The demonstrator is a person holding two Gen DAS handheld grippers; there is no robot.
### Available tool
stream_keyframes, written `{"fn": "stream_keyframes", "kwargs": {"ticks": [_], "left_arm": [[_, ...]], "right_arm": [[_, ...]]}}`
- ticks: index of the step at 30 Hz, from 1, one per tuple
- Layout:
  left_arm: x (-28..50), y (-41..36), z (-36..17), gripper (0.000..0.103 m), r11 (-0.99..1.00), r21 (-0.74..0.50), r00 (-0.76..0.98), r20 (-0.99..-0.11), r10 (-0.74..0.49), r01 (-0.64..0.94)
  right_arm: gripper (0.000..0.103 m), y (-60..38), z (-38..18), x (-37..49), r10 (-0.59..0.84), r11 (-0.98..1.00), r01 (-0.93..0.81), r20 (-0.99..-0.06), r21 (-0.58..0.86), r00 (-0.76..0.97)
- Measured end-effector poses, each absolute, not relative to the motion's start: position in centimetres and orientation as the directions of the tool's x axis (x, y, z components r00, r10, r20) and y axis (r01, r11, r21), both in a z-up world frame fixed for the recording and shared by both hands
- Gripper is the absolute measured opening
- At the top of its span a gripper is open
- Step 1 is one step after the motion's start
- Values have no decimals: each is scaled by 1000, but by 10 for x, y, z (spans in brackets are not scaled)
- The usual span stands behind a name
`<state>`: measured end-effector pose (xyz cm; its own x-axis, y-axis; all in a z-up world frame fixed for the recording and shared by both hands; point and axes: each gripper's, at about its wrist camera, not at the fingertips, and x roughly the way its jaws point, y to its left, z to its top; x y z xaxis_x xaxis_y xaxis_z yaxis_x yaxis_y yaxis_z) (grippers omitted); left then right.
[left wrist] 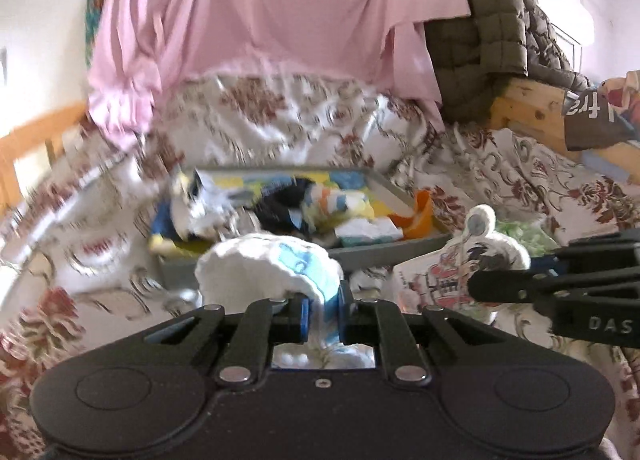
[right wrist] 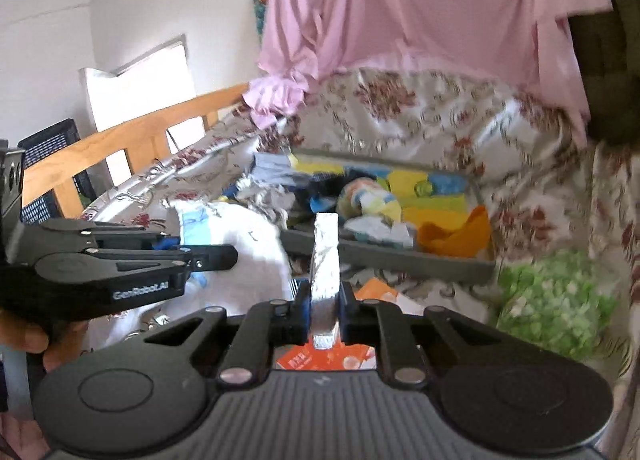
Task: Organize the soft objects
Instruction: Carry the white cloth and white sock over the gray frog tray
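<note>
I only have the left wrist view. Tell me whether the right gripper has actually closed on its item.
Observer: Yes. The right gripper is shut on a white fluffy-edged item, which is clamped upright and seen edge-on.
Operator: Report what lies under it.
Observer: An orange printed packet lies directly below the gripper.
Operator: Check beyond the bed rail.
Observer: A dark slatted crate stands behind the wooden rail.
</note>
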<state>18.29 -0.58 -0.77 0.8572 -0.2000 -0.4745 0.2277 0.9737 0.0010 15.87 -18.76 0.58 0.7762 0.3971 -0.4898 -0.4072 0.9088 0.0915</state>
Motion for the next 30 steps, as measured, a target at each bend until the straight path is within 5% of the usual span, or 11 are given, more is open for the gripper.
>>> {"fn": "stream_keyframes", "kwargs": {"ticks": [13, 30], "left_arm": [[225, -22, 40, 13, 985, -4, 942, -291, -166, 172], [393, -60, 22, 14, 960, -231, 848, -466, -252, 159]], "right_arm": [[15, -212, 20, 197, 370, 926, -371, -384, 77, 846], [15, -254, -7, 344, 331, 929, -211, -425, 304, 843]]}}
